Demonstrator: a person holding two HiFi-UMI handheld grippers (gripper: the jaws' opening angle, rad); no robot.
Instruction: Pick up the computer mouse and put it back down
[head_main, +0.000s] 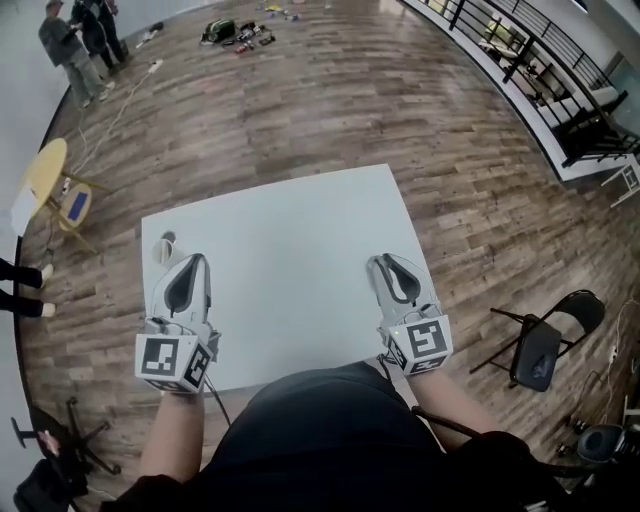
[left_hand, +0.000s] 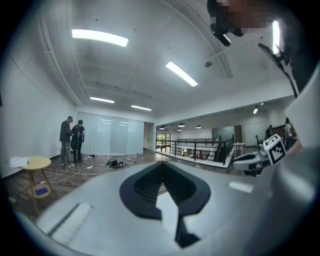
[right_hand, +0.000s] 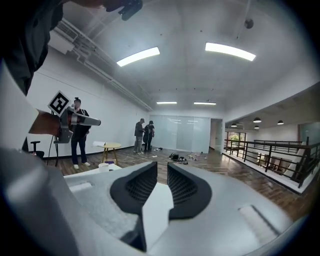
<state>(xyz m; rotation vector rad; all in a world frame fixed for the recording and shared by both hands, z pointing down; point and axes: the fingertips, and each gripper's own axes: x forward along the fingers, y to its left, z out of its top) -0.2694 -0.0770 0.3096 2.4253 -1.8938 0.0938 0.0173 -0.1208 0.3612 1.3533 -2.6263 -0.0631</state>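
Held out level over the near half of the white table (head_main: 290, 235), well apart and pointing away from the body: left tool (head_main: 198, 262) by the table's left edge, right tool (head_main: 386, 262) by its right edge. Bare forearms reaching forward on either side of a dark-clothed torso. Hands mostly hidden behind the marker cubes (head_main: 172, 362) at the tools' rear ends.

Left tool (left_hand: 161, 164), in its own view: clenched, pad tips meeting, nothing between them. Right tool (right_hand: 162, 169), in its own view: not quite closed, a narrow slit between the ribbed pads (right_hand: 140, 187), nothing in it. Grasping nothing on either side.

Computer mouse: not to be made out in any view; cannot tell where it lies.

Just beyond the left tool's tip, partly covered by it in the head view: a small white cup (head_main: 165, 247), plainer low at the left of the right gripper view (right_hand: 104, 166).

Cut off or hard to read:
- yellow round table (head_main: 45, 172) at the left rim of the head view, with a pair of legs (head_main: 22, 290) sliced by the frame below it
- black folding chair (head_main: 545, 345) to the right of the table, bent by the lens
- two people (head_main: 85, 40) standing far off, small
- clutter (head_main: 240, 35) on the wooden floor, too small to tell apart
- black railing (head_main: 540, 50) curving out of frame at the upper right

Print: black-and-white square patterns on the cubes, nothing more; no word or brand legible anywhere.
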